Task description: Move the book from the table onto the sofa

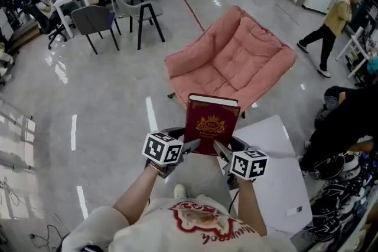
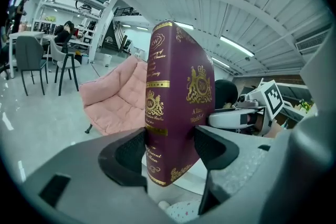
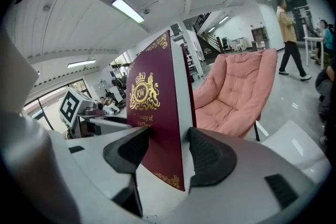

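Observation:
A thick maroon book [image 1: 211,125] with gold crests hangs in the air between my two grippers, in front of the pink sofa [image 1: 236,56]. My left gripper [image 1: 192,146] is shut on the book's spine side [image 2: 168,113]; both black pads press its covers. My right gripper [image 1: 221,150] is shut on the page-edge side [image 3: 160,113], with a pad on each cover. The book stands roughly upright, its front cover toward me. In the left gripper view the sofa [image 2: 118,97] lies behind the book; in the right gripper view the sofa [image 3: 236,92] is to its right.
A white table [image 1: 277,174] lies below my right arm. Grey chairs [image 1: 97,20] and desks stand at the far left. A person [image 1: 331,26] walks at the far right, another sits at the right edge [image 1: 342,121]. Shiny floor surrounds the sofa.

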`<state>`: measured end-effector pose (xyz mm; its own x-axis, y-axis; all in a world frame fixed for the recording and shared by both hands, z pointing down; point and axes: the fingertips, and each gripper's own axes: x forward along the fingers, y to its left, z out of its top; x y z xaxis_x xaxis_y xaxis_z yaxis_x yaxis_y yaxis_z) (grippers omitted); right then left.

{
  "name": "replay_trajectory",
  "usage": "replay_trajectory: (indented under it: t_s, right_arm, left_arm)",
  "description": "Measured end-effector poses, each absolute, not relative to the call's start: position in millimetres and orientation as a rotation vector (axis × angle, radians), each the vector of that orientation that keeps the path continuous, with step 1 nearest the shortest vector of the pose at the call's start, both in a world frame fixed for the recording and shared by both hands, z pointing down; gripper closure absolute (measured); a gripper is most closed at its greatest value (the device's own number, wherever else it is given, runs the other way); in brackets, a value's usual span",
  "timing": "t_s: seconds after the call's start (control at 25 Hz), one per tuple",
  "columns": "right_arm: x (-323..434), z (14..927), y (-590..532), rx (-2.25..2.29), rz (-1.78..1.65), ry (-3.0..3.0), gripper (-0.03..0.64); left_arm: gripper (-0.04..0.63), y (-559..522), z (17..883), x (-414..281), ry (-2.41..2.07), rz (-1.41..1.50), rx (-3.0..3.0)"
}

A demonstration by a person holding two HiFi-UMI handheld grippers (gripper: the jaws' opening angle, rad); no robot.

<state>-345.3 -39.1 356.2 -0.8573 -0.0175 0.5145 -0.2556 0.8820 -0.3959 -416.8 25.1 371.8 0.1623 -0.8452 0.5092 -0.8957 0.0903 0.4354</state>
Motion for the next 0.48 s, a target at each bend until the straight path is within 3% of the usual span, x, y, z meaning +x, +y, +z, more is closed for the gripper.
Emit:
replay_trajectory:
  t_s: [0.48]
  right_arm:
    - [-382.4,349.2,-49.9,0.195,0.602,-2.577,0.374]
  left_arm:
    - [0.296,15.5,365.7,-453.4,-1.706,0.052,1.741]
